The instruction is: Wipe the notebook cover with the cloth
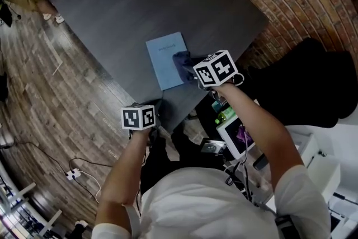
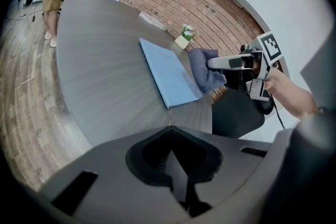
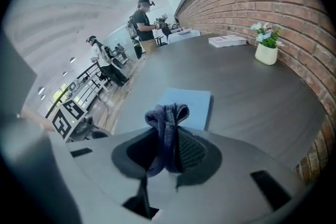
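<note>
Your right gripper (image 3: 168, 152) has its jaws pinched on the bunched dark cloth (image 3: 167, 115). The blue notebook (image 3: 193, 104) lies flat on the surface (image 1: 123, 14) just ahead of and below those jaws, long axis running away from you. Your left gripper (image 2: 170, 160), jaws closed on nothing, hangs off the near edge, farther from it

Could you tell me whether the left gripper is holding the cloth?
No, the right gripper pinches the cloth; the left gripper is empty.
</note>
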`<action>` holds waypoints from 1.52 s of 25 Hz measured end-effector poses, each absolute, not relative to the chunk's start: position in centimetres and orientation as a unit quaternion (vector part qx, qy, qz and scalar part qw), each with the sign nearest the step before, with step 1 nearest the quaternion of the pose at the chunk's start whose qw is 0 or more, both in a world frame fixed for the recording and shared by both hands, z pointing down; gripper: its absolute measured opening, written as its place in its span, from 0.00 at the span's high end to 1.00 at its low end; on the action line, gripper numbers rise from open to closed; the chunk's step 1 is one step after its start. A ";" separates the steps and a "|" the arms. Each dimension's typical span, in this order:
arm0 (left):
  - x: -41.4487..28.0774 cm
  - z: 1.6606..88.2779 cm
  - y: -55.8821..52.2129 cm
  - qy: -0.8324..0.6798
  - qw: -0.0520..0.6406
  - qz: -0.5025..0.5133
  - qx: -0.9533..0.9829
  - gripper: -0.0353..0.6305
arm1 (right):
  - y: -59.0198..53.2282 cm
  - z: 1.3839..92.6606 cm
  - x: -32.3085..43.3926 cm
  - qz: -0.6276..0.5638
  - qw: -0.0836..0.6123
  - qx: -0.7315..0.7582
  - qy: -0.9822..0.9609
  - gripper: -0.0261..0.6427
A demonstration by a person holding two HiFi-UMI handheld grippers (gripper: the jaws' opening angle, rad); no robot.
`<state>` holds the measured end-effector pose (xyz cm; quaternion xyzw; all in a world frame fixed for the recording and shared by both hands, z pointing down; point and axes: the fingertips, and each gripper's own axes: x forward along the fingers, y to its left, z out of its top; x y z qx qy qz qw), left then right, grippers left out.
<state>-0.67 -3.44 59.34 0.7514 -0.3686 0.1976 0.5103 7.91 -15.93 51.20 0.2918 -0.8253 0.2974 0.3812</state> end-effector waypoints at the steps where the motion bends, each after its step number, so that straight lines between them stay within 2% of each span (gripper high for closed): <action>1: -0.7 59.3 -3.5 -0.369 0.509 0.198 0.752 0.94 | -15.5 51.5 6.8 0.300 0.381 0.280 -0.828 0.81; 11: -0.6 59.4 -3.2 -0.372 0.502 0.203 0.754 0.94 | -11.8 54.2 -2.0 0.303 0.407 0.187 -0.841 0.81; 17: -0.5 59.3 -3.0 -0.368 0.494 0.205 0.760 0.94 | -12.4 56.5 -1.9 0.297 0.442 0.191 -0.825 0.81; 38: -0.5 59.3 -2.9 -0.359 0.506 0.196 0.760 0.94 | -17.9 56.8 -3.6 0.246 0.476 0.193 -0.822 0.81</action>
